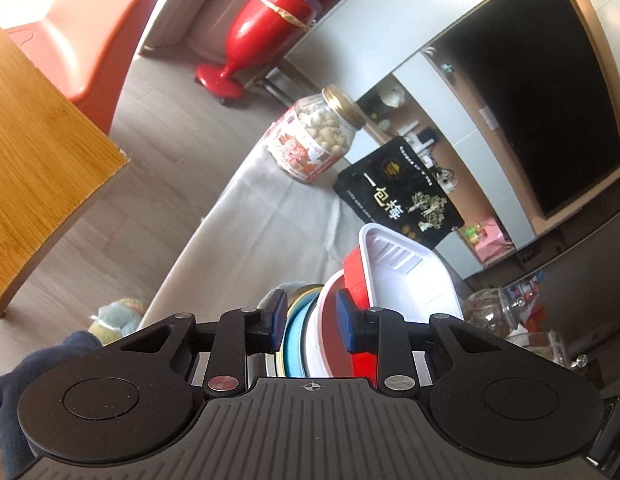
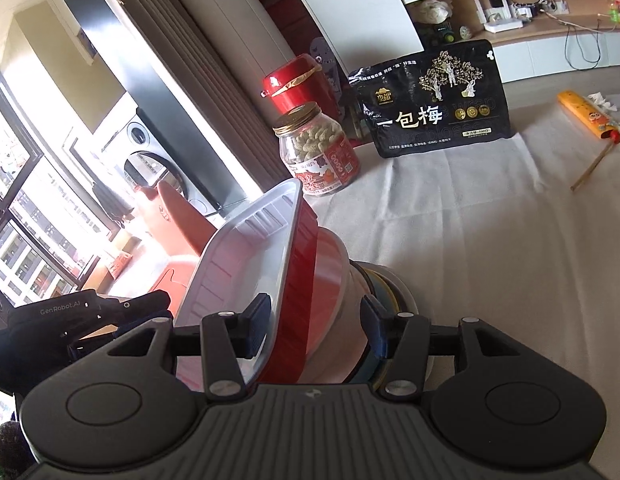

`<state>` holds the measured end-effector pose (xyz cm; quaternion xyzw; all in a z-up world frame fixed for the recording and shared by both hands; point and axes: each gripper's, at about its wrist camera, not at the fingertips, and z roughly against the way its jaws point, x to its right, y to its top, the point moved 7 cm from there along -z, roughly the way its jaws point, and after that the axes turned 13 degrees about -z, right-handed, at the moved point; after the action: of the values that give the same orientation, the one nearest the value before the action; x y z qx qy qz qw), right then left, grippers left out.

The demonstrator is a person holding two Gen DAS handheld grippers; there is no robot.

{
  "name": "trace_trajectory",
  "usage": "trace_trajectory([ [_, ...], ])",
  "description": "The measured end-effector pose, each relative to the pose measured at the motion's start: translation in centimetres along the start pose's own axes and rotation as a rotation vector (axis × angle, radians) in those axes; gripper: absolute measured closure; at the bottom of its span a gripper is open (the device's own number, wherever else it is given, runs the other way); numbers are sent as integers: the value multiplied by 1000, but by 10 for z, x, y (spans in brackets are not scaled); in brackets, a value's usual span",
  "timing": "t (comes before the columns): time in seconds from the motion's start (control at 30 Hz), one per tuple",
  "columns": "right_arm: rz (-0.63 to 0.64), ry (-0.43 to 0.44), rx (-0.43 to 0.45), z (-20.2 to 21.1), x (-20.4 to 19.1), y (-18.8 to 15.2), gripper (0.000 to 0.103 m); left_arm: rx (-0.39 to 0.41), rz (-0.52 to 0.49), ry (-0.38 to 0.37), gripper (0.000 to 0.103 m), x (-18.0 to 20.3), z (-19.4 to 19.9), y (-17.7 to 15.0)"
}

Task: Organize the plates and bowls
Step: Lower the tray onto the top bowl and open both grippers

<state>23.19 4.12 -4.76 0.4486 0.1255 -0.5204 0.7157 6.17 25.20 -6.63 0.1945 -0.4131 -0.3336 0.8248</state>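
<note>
The left hand-held gripper [image 1: 312, 322] pinches a nested stack tipped on edge, its pads pressed on a blue plate [image 1: 295, 334] at the left and a red-and-white bowl [image 1: 330, 332] at the right, with a white rectangular tray [image 1: 406, 280] in a red shell leaning at the stack's right end above the white-clothed bench [image 1: 278, 216]. The right hand-held gripper [image 2: 316, 330] straddles the same stack with its jaws spread, one fingertip inside the white tray [image 2: 246, 256], the other beside the plates [image 2: 384, 284]. A peanut jar [image 2: 316, 150] and a black snack bag [image 2: 434, 104] stand well apart behind.
</note>
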Motion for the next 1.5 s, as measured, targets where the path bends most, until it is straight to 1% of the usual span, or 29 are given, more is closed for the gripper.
trace_trajectory([
  [0.1, -5, 16, -29, -3, 0, -6, 53, -42, 38, -46, 73, -2, -14, -9],
  [0.2, 3, 17, -49, -5, -1, -12, 56, -45, 49, -98, 75, 6, -17, -13],
  [0.37, -8, -3, -53, -6, 4, -17, 57, -28, -7, -95, 74, 22, -13, -10],
  [0.5, 4, 8, -55, -3, 4, -18, 57, -28, -6, -88, 74, 22, -12, -10],
  [0.57, 20, -1, -34, 1, 2, -16, 57, -10, 11, -81, 75, 19, -7, -8],
  [0.63, 48, -24, 13, 7, 0, -13, 57, 32, 14, -75, 75, 18, 4, -4],
  [0.7, 74, -35, 59, 15, -3, -9, 57, 65, -6, -90, 75, 24, 17, 1],
  [0.73, 77, -30, 65, 17, -5, -8, 57, 68, -26, -97, 75, 29, 20, 2],
  [0.83, 78, -4, 68, 22, -11, -8, 57, 42, -80, -132, 75, 45, 18, 0],
  [0.93, 94, 11, 54, 21, -18, -12, 57, -3, -82, -177, 73, 53, 7, -6],
  [1.0, 109, -2, 65, 22, -22, -14, 55, 0, -85, -163, 74, 53, 4, -4],
  [1.17, 115, 23, 41, 21, -29, -20, 55, 10, -71, -144, 74, 48, 4, 1],
  [1.5, 123, 22, 32, 21, -31, -25, 55, -10, -64, -147, 74, 46, -2, -3],
])
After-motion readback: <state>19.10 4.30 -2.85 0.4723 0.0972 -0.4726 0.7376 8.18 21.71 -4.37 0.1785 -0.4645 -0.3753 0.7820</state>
